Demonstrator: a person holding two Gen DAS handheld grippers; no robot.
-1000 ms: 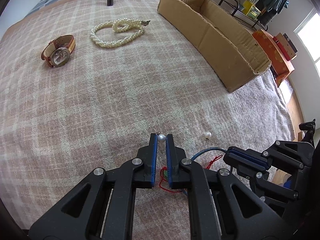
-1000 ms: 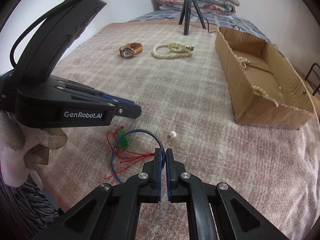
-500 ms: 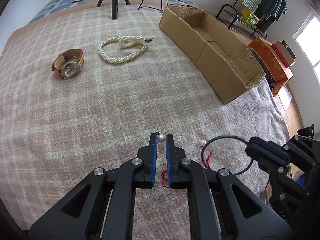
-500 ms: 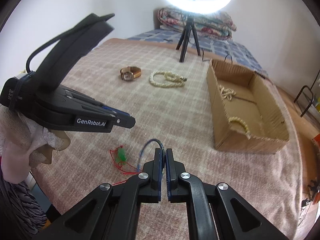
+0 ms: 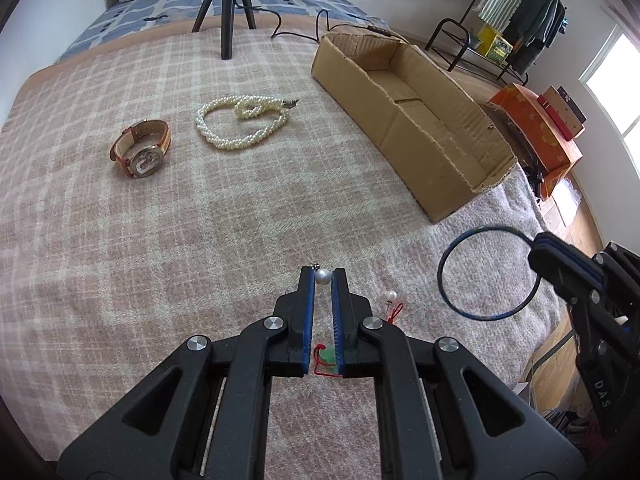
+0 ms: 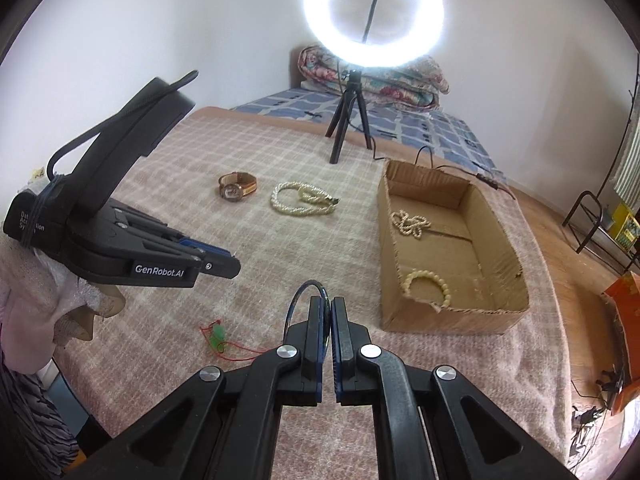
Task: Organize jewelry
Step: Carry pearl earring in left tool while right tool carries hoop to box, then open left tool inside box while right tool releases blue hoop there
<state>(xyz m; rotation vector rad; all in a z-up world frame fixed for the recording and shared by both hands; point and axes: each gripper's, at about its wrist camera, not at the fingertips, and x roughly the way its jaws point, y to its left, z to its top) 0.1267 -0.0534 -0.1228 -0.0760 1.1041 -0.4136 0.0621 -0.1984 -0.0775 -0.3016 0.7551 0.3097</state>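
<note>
Both sets of fingers pinch: left a pearl earring (image 5: 322, 276), right a blue bangle (image 5: 486, 273), cardboard box (image 6: 500, 304) beyond.

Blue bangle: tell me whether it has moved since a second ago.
Yes. The blue bangle, pinched in the right claw, has lifted off the blanket, leaving the loose pearl earring below.

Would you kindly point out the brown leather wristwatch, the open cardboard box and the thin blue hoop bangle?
Brown leather wristwatch (image 5: 145, 161): left wrist view, its dial.
Open cardboard box (image 6: 454, 314): right wrist view, near wall.
Thin blue hoop bangle (image 5: 443, 266): left wrist view, left arc.

Likely a home bedroom: blanket-covered bed (image 6: 280, 168), folded quilts (image 6: 400, 76), clothes rack (image 5: 532, 4).
</note>
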